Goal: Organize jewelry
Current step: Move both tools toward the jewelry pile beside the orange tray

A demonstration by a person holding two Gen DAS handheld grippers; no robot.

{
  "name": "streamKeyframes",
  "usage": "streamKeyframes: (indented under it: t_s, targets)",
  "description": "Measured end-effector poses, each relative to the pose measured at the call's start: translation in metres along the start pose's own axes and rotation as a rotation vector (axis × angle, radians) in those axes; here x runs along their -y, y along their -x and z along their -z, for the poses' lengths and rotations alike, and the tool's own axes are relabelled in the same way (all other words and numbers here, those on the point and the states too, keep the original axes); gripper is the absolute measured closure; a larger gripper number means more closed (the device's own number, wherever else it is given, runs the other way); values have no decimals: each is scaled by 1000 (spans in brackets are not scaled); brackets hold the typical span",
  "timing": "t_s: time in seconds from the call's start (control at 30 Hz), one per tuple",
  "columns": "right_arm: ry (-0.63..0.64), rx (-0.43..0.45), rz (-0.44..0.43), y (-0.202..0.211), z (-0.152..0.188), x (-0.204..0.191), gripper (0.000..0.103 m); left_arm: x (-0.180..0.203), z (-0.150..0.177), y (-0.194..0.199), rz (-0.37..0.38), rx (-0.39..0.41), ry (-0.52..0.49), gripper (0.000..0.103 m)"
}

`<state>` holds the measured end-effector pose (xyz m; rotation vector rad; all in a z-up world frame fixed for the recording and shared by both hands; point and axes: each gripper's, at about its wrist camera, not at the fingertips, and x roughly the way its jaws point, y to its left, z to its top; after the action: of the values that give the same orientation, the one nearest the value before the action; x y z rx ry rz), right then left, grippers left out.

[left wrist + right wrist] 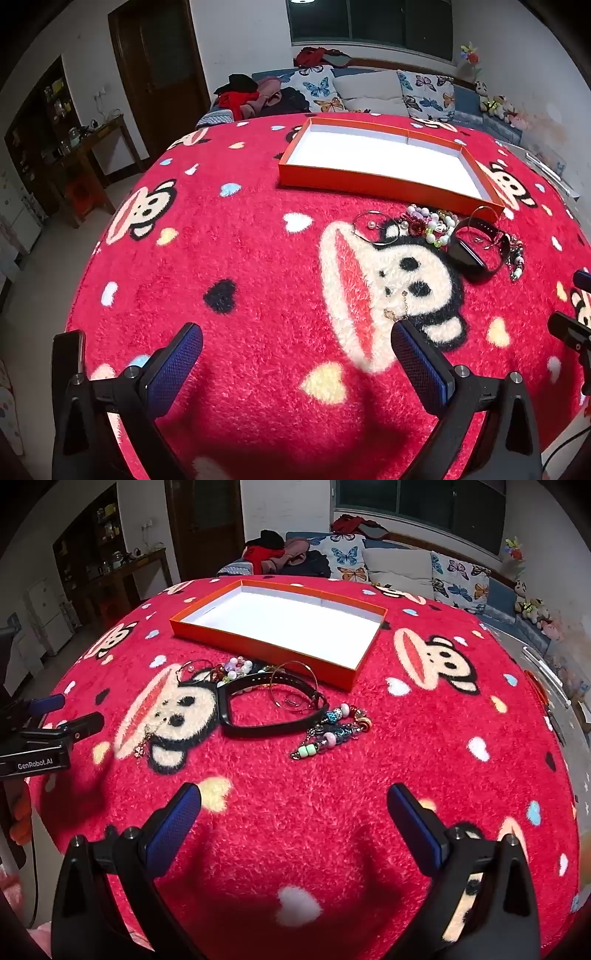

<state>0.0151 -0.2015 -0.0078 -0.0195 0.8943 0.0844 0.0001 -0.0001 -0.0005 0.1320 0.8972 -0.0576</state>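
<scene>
An empty orange box with a white inside point(384, 181) point(273, 648) lies on the red monkey-print blanket point(240, 258) point(332, 797). In front of it lies a jewelry pile: a black band point(476, 254) point(258, 701), thin hoops point(373, 229) point(295, 686), a pearl and flower bracelet point(428, 221) point(236, 670), a beaded charm bracelet point(332, 727) point(517, 258) and a small gold chain point(399, 308) point(146, 738). My left gripper point(295, 354) is open and empty, its right finger next to the gold chain. My right gripper point(293, 819) is open and empty, short of the charm bracelet.
A sofa with butterfly cushions and clothes point(369, 92) point(388, 565) stands behind the table. A dark door point(159, 74) and a wooden side table point(92, 147) are at the left. The left gripper body shows at the left edge of the right wrist view point(40, 734).
</scene>
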Motion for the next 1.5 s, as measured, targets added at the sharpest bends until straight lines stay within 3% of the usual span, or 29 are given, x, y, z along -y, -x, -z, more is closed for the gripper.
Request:
streamKeyframes:
  t_s: [1.5]
  targets:
    - [6, -19, -23, -3, 1, -5, 3, 0, 2, -2, 3, -22, 2, 0]
